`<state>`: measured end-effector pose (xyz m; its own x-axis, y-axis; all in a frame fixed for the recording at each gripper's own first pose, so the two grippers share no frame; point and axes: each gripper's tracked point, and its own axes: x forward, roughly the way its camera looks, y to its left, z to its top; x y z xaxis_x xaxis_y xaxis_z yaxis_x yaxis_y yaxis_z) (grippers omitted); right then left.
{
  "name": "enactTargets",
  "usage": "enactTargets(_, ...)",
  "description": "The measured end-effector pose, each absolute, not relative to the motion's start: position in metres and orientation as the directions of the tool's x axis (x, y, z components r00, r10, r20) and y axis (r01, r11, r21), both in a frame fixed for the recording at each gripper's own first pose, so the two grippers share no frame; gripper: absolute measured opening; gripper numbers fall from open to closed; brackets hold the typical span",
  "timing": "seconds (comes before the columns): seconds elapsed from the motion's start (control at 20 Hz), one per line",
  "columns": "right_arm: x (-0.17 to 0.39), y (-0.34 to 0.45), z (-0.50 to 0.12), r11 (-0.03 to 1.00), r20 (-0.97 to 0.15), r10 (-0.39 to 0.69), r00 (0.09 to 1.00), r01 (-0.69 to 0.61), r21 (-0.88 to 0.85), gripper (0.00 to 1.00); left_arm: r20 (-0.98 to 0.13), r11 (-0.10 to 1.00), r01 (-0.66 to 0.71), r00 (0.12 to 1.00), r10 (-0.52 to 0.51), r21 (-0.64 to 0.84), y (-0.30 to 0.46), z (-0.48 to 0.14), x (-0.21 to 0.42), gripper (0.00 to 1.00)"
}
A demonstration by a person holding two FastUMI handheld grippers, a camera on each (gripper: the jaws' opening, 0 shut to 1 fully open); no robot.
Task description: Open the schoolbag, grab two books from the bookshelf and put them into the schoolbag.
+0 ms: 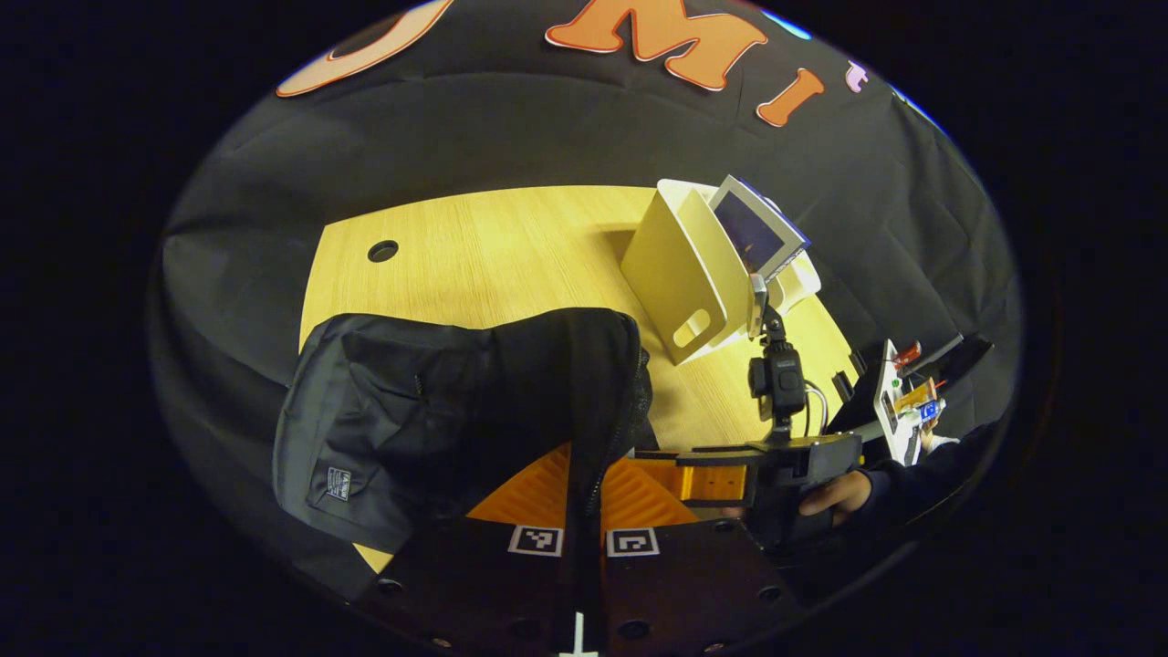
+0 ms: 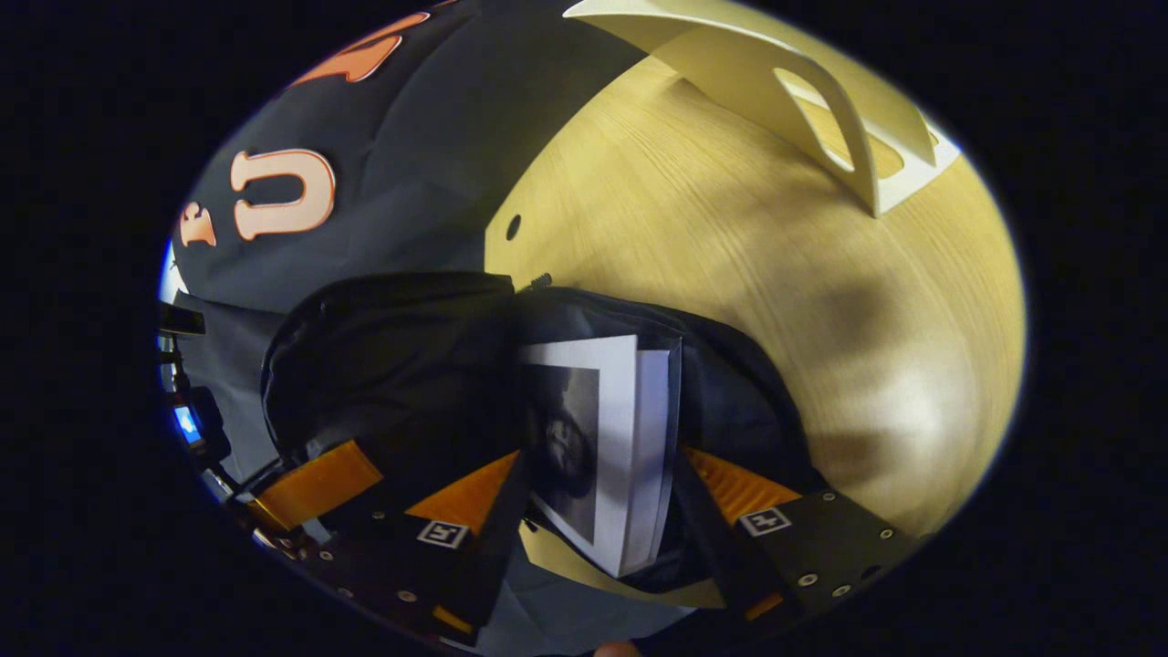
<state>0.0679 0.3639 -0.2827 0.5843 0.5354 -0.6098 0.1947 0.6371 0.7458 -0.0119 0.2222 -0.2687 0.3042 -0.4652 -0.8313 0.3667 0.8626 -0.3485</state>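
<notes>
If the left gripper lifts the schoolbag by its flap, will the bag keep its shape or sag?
Probably sag: the schoolbag is soft dark fabric that already drapes and folds on the table. The left gripper pinches only a thin flap edge, so the body would likely hang. The book inside may shift.

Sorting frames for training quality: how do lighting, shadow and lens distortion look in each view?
Left gripper view: the black fabric schoolbag is underexposed and the light wooden table evenly lit, its edges bowed by the fisheye. Right gripper view: soft shadows on the table, and the white-covered book is sharp.
</notes>
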Motion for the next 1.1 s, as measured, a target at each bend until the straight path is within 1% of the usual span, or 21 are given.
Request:
enactTargets(0.05,0.060,0.358,-0.281,0.659,-0.624,0.531,0.573,0.184,0.729,0.97,-0.835,0.867,0.361,0.305,-0.457,-0.343,0.222,-0.270,-0.012,0.04)
enactTargets(0.1,0.054,0.351,-0.278,0.682,-0.637,0.523,0.566,0.169,0.711,0.98,-0.838,0.872,0.356,0.309,-0.450,-0.337,0.223,-0.271,-0.013,0.04)
enactTargets(0.25,0.038,0.317,-0.264,0.744,-0.669,0.485,0.563,0.137,0.655,0.98,-0.844,0.880,0.351,0.315,-0.434,-0.321,0.221,-0.272,-0.015,0.04)
enactTargets(0.45,0.027,0.255,-0.238,0.815,-0.705,0.402,0.585,0.123,0.567,0.98,-0.851,0.891,0.340,0.325,-0.413,-0.302,0.219,-0.274,-0.016,0.04)
enactTargets(0.55,0.019,0.225,-0.229,0.858,-0.741,0.366,0.564,0.104,0.503,0.98,-0.852,0.894,0.335,0.329,-0.408,-0.298,0.216,-0.276,-0.017,0.04)
enactTargets(0.65,0.019,0.195,-0.216,0.894,-0.759,0.312,0.572,0.093,0.438,0.99,-0.855,0.898,0.328,0.330,-0.400,-0.293,0.216,-0.277,-0.016,0.04)
enactTargets(0.85,0.024,0.146,-0.193,0.936,-0.784,0.225,0.578,0.097,0.339,0.99,-0.856,0.903,0.322,0.340,-0.390,-0.284,0.214,-0.276,-0.016,0.04)
enactTargets(1.1,0.024,0.104,-0.175,0.978,-0.848,0.157,0.506,0.042,0.206,0.99,-0.861,0.909,0.312,0.340,-0.379,-0.277,0.216,-0.277,-0.019,0.04)
